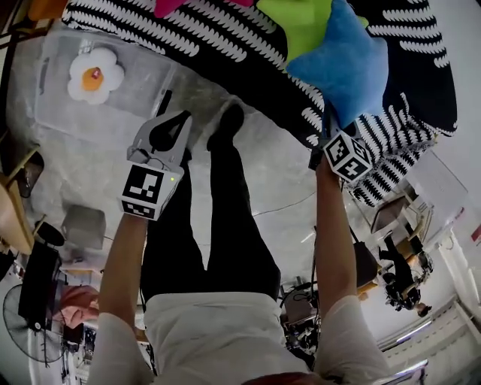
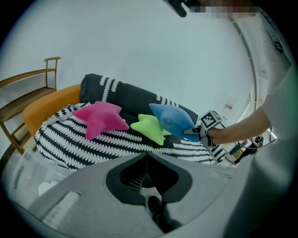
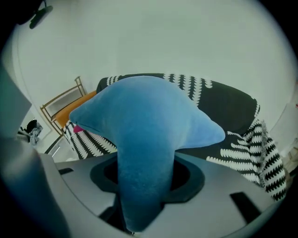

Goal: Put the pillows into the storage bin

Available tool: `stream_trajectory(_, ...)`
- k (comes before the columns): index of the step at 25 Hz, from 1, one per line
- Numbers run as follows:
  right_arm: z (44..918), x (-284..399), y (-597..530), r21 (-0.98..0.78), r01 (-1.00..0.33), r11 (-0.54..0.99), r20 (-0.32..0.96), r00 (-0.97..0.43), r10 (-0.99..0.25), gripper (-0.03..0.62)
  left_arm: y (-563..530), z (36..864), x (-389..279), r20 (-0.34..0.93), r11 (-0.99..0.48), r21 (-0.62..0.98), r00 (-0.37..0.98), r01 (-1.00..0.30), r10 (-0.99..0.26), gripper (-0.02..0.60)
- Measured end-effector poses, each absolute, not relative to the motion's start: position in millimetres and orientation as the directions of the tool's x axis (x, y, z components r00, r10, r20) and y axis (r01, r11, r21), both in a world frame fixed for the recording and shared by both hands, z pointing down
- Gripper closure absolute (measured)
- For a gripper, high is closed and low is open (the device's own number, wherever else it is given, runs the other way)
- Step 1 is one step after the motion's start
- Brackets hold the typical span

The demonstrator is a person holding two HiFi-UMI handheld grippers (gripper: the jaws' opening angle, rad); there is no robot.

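Note:
A blue star pillow [image 1: 347,64] hangs above the sofa with my right gripper [image 1: 328,126] shut on one of its arms; in the right gripper view that blue pillow [image 3: 144,139] fills the middle and hides the fingertips. A green star pillow [image 1: 301,21] and a pink star pillow [image 2: 98,118] lie on the black-and-white striped blanket [image 1: 225,41]. The clear storage bin [image 1: 56,113] stands on the floor at the left, with a white egg-shaped pillow [image 1: 95,75] inside. My left gripper [image 1: 183,119] hovers beside the bin, shut and holding nothing.
A wooden chair with an orange cushion [image 2: 44,104] stands left of the sofa. The person's legs and dark shoe [image 1: 225,124] are between the two grippers. A fan [image 1: 19,323] and clutter sit at lower left, and a table [image 1: 443,192] with gear stands at right.

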State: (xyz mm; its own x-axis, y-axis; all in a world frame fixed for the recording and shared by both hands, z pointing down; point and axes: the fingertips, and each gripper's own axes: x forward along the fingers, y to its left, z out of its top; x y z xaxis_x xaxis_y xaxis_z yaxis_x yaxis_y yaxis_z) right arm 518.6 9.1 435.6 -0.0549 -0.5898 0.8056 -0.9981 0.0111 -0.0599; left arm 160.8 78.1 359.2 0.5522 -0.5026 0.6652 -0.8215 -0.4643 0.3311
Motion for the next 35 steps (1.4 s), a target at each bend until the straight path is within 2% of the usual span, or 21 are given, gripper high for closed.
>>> stream_trajectory(9, 424.9, 414.1, 17.8, -0.062, -0.971, 0.233, 0.791, -0.19, -0.581, 0.382, 124.2, 355.0, 106.3, 0.658, -0.387, 0.334, 0.507, -0.859, -0.557, 0.561)
stream_trajectory(15, 410.5, 340.6, 37.7, -0.042, -0.907, 0.419, 0.793, -0.285, -0.538, 0.381, 155.2, 348.7, 67.1, 0.656, -0.313, 0.343, 0.464, -0.886, -0.596, 0.562)
stream_trajectory(25, 430.5, 219.8, 74.1, -0.067, -0.753, 0.655, 0.812, -0.422, -0.403, 0.378, 209.7, 364.5, 9.4, 0.668, -0.192, 0.357, 0.393, -0.914, -0.632, 0.562)
stream_trajectory(35, 472.1, 126.3, 138.4, -0.059, -0.527, 0.848, 0.858, -0.461, -0.227, 0.371, 272.7, 383.4, -31.9, 0.692, -0.046, 0.378, 0.316, -0.925, -0.649, 0.561)
